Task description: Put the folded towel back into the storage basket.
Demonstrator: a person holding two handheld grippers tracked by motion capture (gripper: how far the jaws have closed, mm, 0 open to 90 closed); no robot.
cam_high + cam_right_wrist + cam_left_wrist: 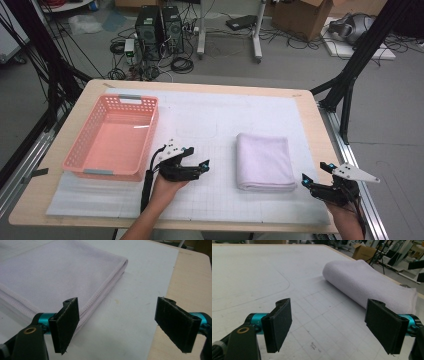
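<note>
My left gripper and right gripper both gaped wide and empty, flanking the folded towel between them.

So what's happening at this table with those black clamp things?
A person holds a two-jaw gripper in each hand over a white mat. A folded white towel lies between them, untouched. The left gripper hovers to the towel's left and the right gripper sits by its near right corner; both have their jaws wide open and hold nothing. An empty pink basket sits at the left side.
</note>
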